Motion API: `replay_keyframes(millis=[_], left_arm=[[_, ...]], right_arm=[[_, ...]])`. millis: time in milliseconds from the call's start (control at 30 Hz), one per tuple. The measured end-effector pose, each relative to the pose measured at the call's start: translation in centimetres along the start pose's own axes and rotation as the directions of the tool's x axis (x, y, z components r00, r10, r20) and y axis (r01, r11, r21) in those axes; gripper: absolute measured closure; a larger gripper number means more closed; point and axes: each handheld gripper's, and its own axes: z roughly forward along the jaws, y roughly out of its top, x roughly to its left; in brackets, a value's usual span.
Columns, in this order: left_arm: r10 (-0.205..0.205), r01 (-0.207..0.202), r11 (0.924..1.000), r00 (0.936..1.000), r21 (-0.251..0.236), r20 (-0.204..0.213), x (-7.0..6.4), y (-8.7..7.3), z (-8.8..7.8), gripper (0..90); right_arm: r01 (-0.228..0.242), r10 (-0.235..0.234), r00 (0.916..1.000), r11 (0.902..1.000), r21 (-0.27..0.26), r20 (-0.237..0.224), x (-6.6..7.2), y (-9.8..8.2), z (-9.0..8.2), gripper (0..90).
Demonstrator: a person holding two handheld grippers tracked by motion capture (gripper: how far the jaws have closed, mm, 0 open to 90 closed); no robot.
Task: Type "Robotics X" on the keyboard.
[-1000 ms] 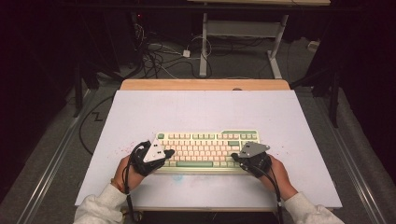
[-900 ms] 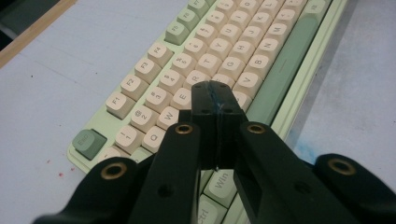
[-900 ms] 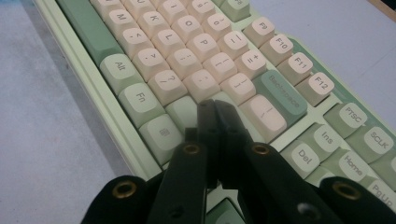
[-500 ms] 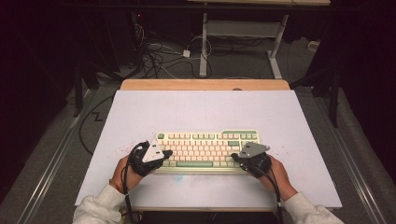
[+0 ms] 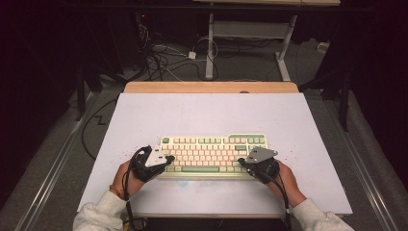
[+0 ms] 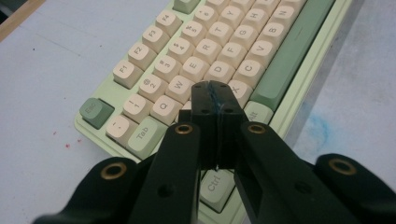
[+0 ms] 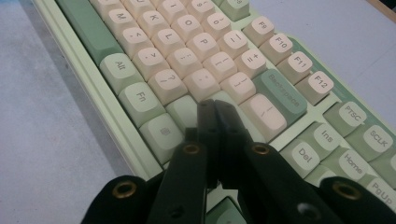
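Note:
A pale green keyboard (image 5: 211,155) with cream and green keys lies near the front of the white table top (image 5: 211,115). My left gripper (image 5: 169,158) rests at its left end, shut, with nothing between the jaws. Seen from the left gripper view, the closed tips (image 6: 212,93) sit over the keys (image 6: 198,65) near the left shift row. At the keyboard's right end my right gripper (image 5: 242,162) is likewise shut and empty. The right gripper view has its tips (image 7: 212,109) above the keys (image 7: 275,91) by the right shift and enter area. Whether either tip presses a key is unclear.
A wooden strip (image 5: 211,87) borders the table's far side. Beyond it, cables (image 5: 159,53) lie on the floor under a desk frame (image 5: 245,29). Faint red specks (image 5: 122,155) mark the surface left of the keyboard. A person's hands and pale sleeves (image 5: 98,216) come in from the bottom.

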Motion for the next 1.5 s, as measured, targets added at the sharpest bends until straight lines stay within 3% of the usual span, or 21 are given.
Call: replay_keyframes(millis=[700, 1167, 1500], left_arm=[[-0.013, 0.012, 0.9996, 0.9998, 0.026, 0.014, 0.5, -0.2, 0.8, 87.3], [-0.008, 0.008, 0.9999, 0.9999, 0.01, 0.013, 0.3, 0.2, 1.1, 87.3], [0.013, -0.013, 0.9999, 0.9993, -0.004, 0.036, -0.2, 1.2, 1.9, 87.3]], right_arm=[[0.002, -0.002, 1.0, 1.0, -0.001, 0.002, 0.0, 0.0, 0.0, 90.0], [0.003, -0.003, 1.0, 1.0, -0.001, 0.002, 0.0, 0.0, 0.0, 90.0], [0.0, 0.0, 1.0, 1.0, 0.0, 0.004, 0.1, 0.0, 0.0, 90.0]])
